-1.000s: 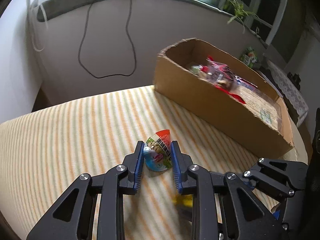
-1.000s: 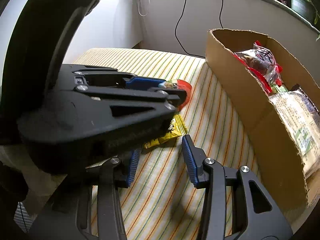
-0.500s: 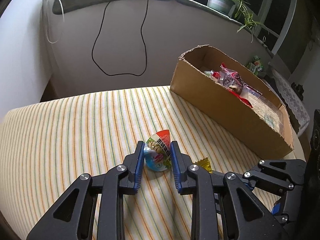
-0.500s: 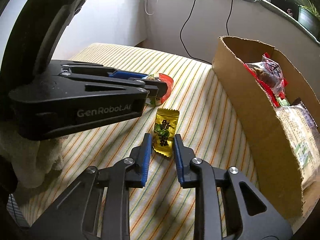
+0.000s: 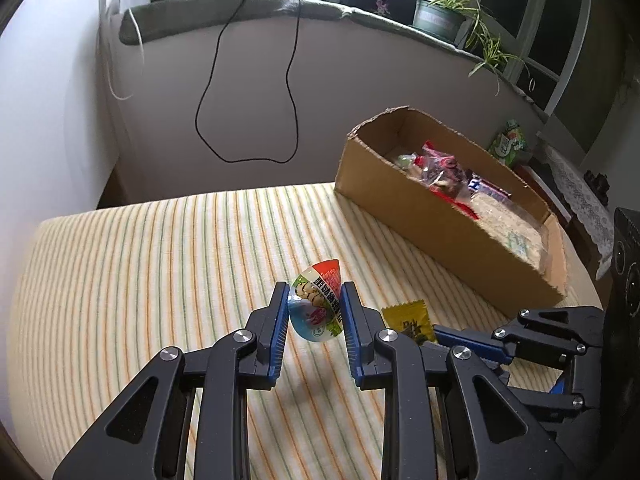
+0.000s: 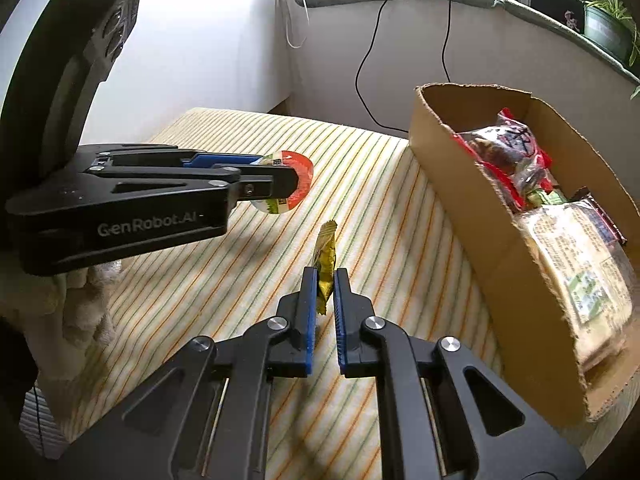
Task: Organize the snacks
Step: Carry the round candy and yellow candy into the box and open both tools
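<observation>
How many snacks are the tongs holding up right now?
2. The left tongs pinch a round jelly cup with a red-and-green lid; the right tongs pinch a small yellow foil candy packet.

Looking forward along each gripper's fingers, close above the striped tablecloth (image 5: 160, 264) — both facing the cardboard box (image 5: 436, 224) and back wall (image 5: 248, 92), each catching the other gripper.

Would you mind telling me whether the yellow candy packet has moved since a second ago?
Yes. The yellow candy packet lay flat on the striped tablecloth; now it stands edge-up, lifted off the cloth, clamped in the right hand-held gripper.
</observation>
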`<state>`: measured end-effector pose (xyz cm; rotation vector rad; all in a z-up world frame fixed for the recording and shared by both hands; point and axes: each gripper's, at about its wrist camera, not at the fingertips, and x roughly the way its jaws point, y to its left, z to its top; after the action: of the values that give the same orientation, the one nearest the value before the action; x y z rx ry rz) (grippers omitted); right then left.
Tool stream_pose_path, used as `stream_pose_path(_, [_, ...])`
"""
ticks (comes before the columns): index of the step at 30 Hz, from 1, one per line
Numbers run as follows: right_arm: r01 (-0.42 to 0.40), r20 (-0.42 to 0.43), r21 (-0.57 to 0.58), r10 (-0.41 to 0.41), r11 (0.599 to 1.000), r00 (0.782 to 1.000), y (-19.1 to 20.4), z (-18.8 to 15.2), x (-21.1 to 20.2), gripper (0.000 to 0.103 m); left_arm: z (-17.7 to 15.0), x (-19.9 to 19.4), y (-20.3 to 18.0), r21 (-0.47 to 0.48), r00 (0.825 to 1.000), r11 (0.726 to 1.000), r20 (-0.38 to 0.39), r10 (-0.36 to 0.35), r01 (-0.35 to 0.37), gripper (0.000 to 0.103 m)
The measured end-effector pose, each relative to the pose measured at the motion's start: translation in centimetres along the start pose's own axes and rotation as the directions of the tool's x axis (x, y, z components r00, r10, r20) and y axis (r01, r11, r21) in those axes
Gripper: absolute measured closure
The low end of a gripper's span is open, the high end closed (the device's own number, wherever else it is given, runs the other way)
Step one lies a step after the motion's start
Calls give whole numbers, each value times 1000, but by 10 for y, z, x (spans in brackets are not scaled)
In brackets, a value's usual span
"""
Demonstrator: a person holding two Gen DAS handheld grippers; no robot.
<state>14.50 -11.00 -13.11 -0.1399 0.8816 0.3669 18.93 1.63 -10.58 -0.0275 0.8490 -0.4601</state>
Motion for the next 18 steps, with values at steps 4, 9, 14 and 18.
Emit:
stream_pose_path(4, [-8,34,8,7,1000,999,-7,1,-17,95,6,-8,-11,18,1000,1000,21,2,-2,79])
stream_pose_path(9, [-14,93,22,12,1000,996,-24,4,-51,95,15,-20,-27,26,998,1000,57,-4,3,79])
stream_pose_path(14, [-1,137,31,-4,1000,991,-41,7,-80,95,24,-26,-43,25,996,999,88,-29,27,79])
stream_pose_path(18, [23,159,48,-30,999,987,-53,9,-93,95,30,-27,-60,52,995,998,94,-37,32,79])
